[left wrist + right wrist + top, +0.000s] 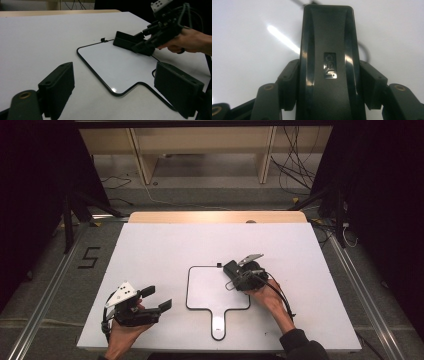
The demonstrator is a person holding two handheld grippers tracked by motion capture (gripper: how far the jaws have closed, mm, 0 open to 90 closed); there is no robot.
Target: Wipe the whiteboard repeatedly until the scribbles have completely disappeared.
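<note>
While the right gripper [234, 270] is clamped on the black eraser [328, 62], pressed flat at the whiteboard's [210, 292] top right corner, wiping looks underway. Board surface reads clean; left gripper [155, 298] idles wide open, empty, well apart.

Black eraser [231, 268] on whiteboard [210, 292] corner

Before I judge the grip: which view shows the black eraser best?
The right gripper view: the black eraser is close up, clamped between both jaws. The left gripper view shows it side-on over the whiteboard; the high view shows it small.
</note>
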